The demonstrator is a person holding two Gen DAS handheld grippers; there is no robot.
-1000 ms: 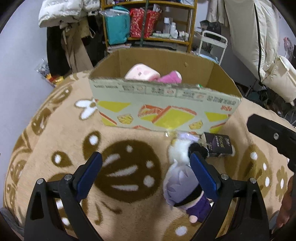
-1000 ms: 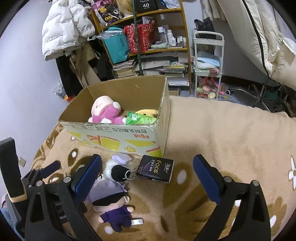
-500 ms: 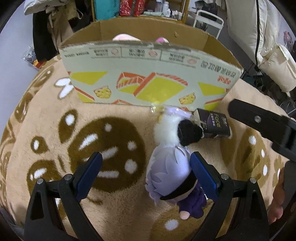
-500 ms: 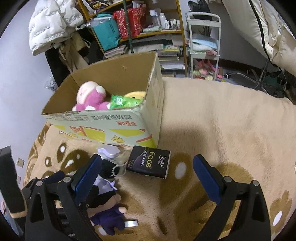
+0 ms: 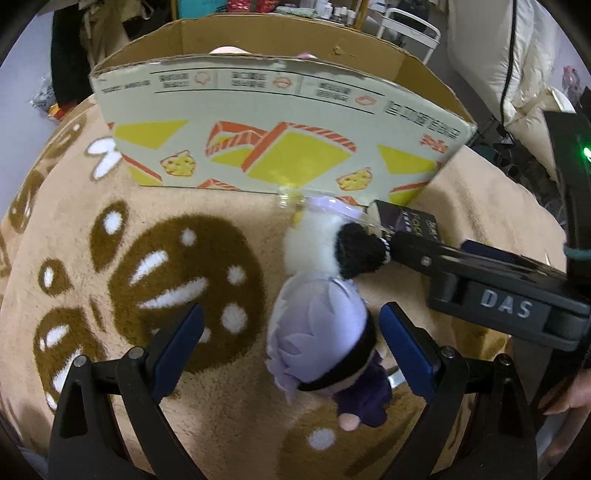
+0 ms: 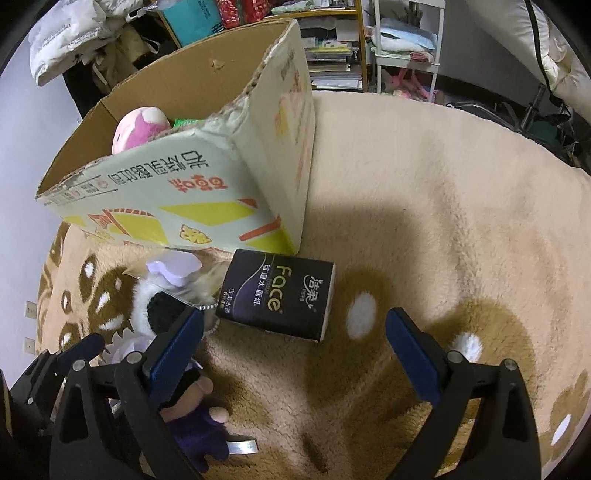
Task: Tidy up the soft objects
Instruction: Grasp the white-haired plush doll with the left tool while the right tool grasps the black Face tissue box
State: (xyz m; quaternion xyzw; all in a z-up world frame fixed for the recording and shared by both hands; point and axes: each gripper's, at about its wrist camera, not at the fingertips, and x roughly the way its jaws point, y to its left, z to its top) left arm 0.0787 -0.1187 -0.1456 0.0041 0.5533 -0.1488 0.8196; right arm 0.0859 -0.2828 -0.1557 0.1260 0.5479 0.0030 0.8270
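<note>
- Centrally, an open cardboard box [image 5: 280, 147] stands on a beige plush blanket [image 6: 424, 206] patterned with brown shapes and white spots.
- Inside the box, the right wrist view shows a pink and white plush toy [image 6: 138, 129] against the near wall, with something green [image 6: 186, 122] just beside it; too little of the green item shows to tell what it is.
- From the left wrist view only the tops of pink things peek over the box rim.
- Outside the box, touching or nearly touching its front wall, lies a white and black fluffy pompom charm [image 5: 332, 247] with a pale lilac tag.
- Just below the charm lies a small doll [image 5: 325, 347] with lilac hair, a black band over the eyes and a purple outfit, flat on the blanket.
- A black tissue pack [image 6: 279, 293] marked "Face" lies by the box's front corner, just beside the charm.
- The left gripper [image 5: 291, 343] has its blue-padded fingers spread wide, one on each side of the doll's head, not touching it.
- The right gripper [image 6: 295, 343] also has its fingers wide apart, holding nothing, with the tissue pack just beyond their tips.
- Behind the box, cluttered shelves [image 6: 332, 33] fill the background.
</note>
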